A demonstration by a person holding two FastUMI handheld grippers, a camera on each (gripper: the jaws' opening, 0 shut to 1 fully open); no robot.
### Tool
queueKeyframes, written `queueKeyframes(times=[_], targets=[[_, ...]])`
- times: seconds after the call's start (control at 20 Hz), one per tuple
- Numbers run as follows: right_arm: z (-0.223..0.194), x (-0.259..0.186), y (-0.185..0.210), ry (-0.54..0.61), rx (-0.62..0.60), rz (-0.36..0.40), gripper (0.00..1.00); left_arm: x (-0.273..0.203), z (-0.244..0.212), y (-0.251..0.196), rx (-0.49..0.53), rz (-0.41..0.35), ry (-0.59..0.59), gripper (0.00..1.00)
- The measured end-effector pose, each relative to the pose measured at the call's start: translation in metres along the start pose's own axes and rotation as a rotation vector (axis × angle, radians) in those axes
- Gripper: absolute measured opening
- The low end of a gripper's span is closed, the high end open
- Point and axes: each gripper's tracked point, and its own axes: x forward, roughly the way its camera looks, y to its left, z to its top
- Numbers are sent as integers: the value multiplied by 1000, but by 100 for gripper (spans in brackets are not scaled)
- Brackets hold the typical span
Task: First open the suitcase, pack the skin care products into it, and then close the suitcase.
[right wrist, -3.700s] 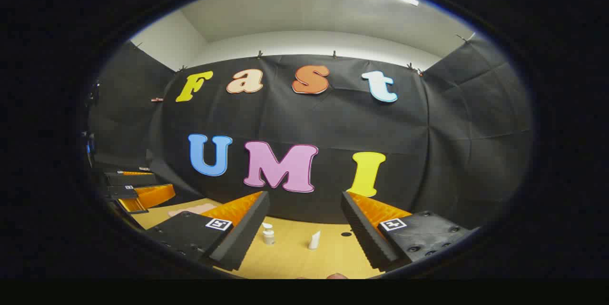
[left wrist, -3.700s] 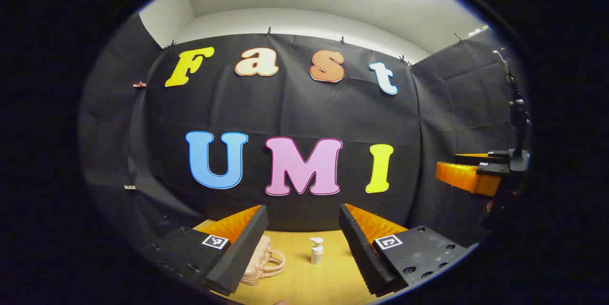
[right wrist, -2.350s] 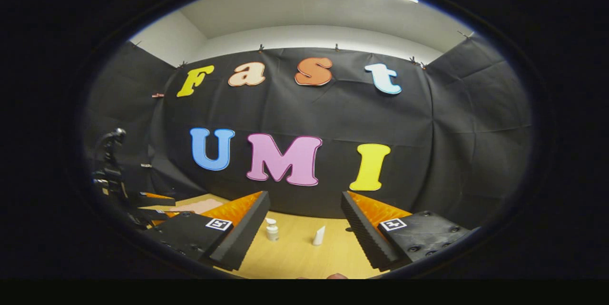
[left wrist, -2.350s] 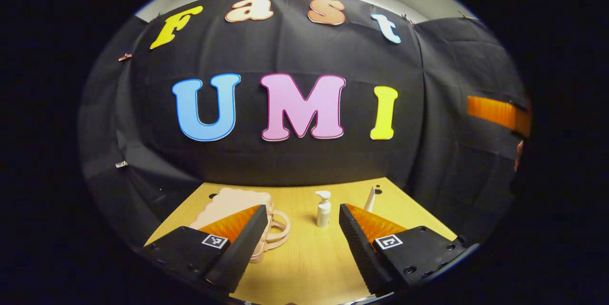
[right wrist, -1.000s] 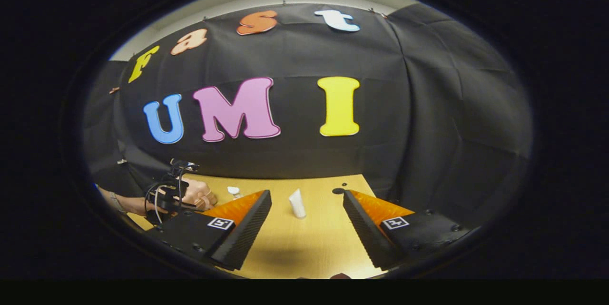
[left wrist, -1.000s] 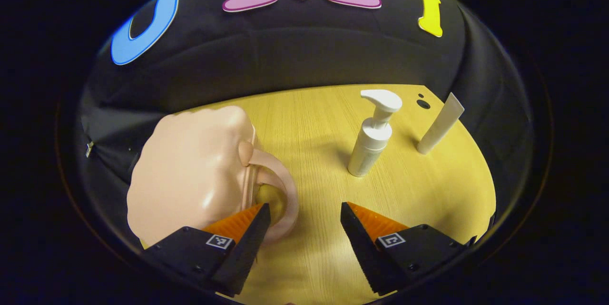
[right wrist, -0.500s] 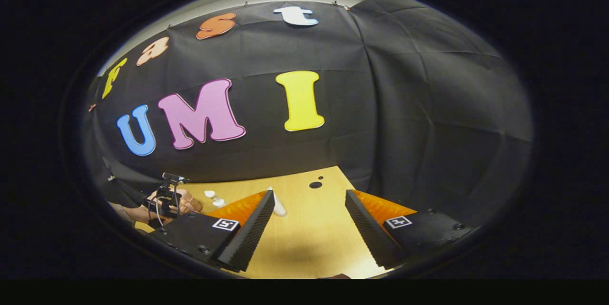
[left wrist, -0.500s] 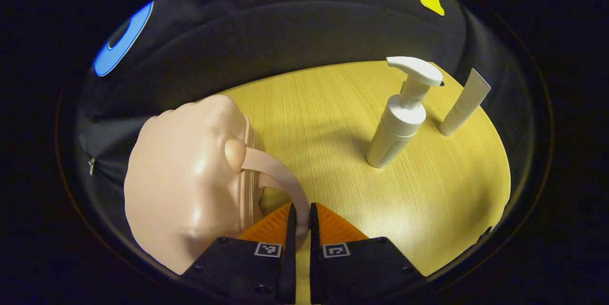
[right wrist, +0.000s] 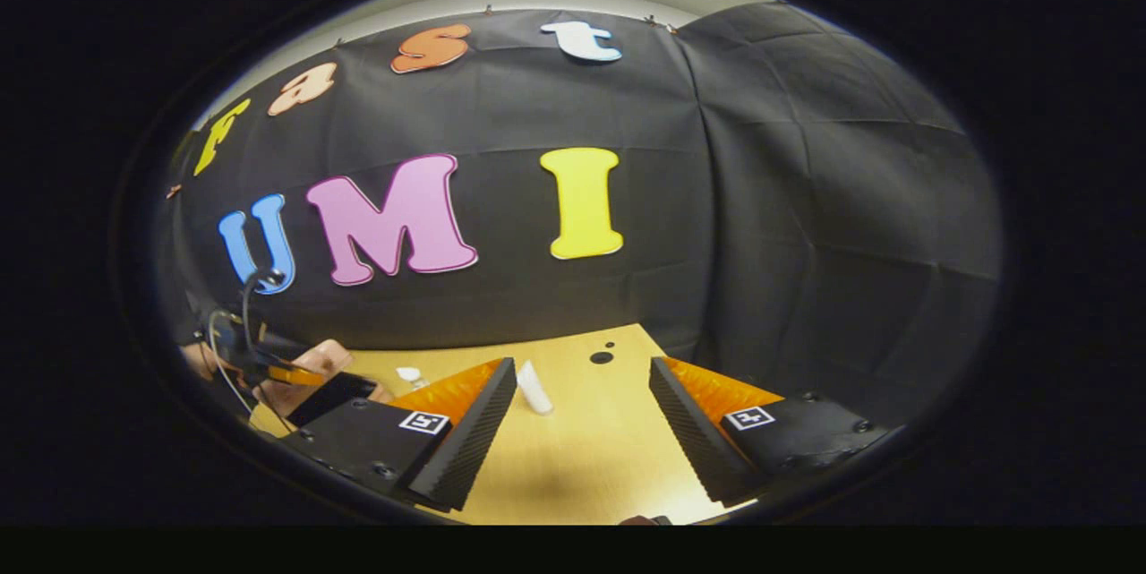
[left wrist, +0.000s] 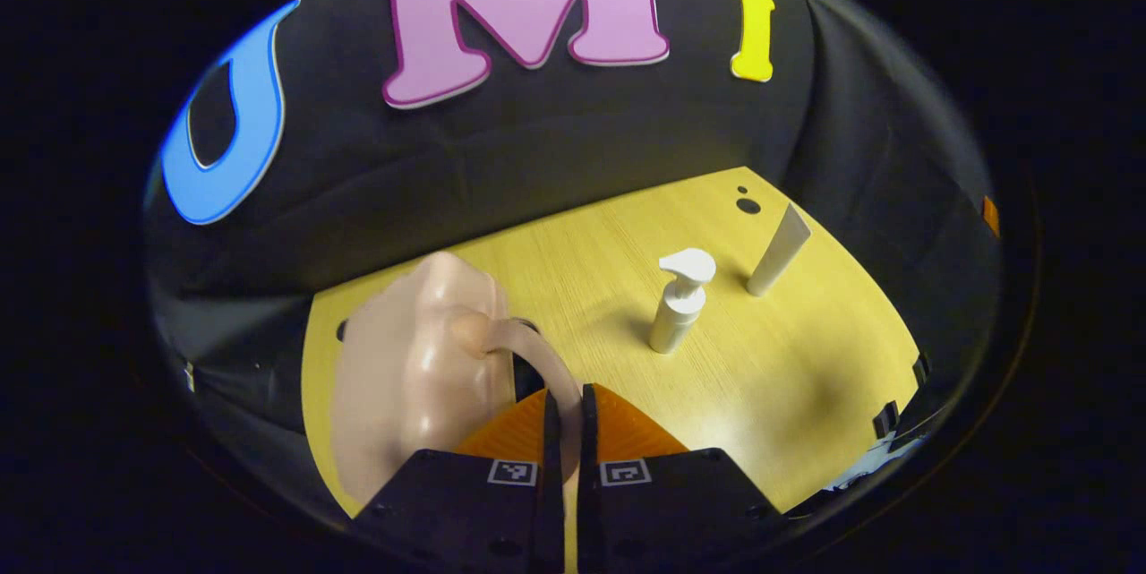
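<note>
Because the suitcase (left wrist: pixel 407 381) had to open first, the left hand-held gripper (left wrist: pixel 564 431) pinched its handle (left wrist: pixel 537 359) tight by the tabletop's (left wrist: pixel 806 395) left edge. The right hand-held gripper (right wrist: pixel 580 417) waited wide open, ready for the pump bottle (left wrist: pixel 678 305) and tube (left wrist: pixel 777 250) near the back edge.

Pink suitcase (left wrist: pixel 407 386) ajar; pump bottle (left wrist: pixel 678 303), tube (left wrist: pixel 779 250) upright.

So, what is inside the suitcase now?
Only a dark gap shows under the suitcase lid, which the left tongs lift by the handle. The lid covers the inside.
</note>
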Motion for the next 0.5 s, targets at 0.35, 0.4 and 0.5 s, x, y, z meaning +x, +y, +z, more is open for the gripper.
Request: queueKeyframes(times=[0.35, 0.4, 0.5], targets=[[11, 0, 61, -37, -40, 75, 95, -96, 37, 190, -117, 198, -124, 10], [13, -1, 64, -40, -47, 75, 95, -99, 31, 216, -114, 226, -128, 14], [14, -2, 68, -44, -57, 70, 95, -98, 14, 256, -119, 251, -114, 10]])
